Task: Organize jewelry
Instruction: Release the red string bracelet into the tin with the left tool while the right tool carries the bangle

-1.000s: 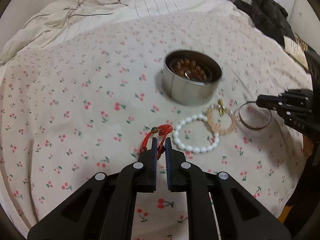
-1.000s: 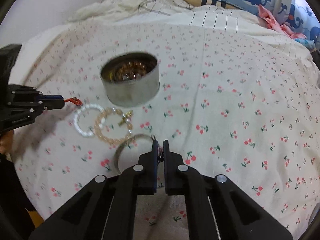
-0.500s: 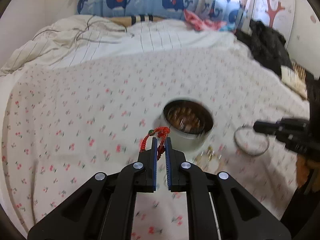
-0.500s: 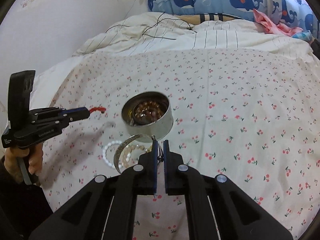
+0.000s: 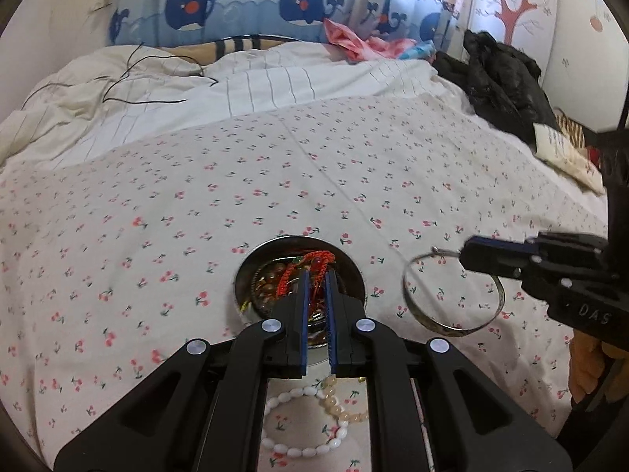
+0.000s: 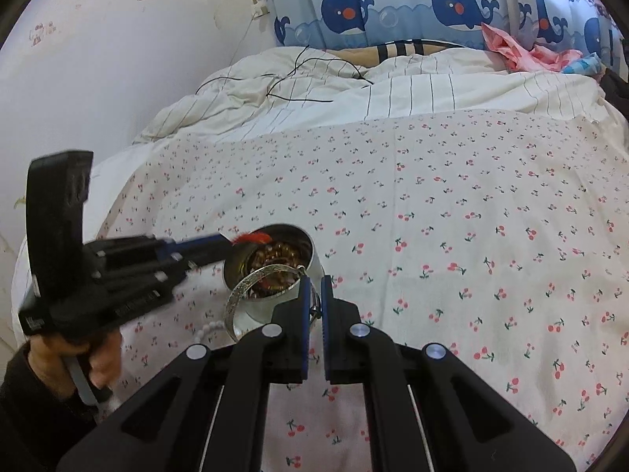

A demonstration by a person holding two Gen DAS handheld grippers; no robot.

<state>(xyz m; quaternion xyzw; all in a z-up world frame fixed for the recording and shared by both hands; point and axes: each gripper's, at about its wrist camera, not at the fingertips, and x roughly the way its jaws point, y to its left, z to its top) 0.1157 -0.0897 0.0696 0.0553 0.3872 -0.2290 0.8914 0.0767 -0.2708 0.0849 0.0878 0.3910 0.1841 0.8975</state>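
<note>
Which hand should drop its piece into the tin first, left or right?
Left. The left gripper holds the red cord bracelet right over the metal tin; the right gripper holds its silver bangle off to the side.

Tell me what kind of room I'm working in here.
Most likely a child's bedroom: the jewelry lies on a bed with a cherry-print sheet and a rumpled quilt, under whale-print curtains.
</note>
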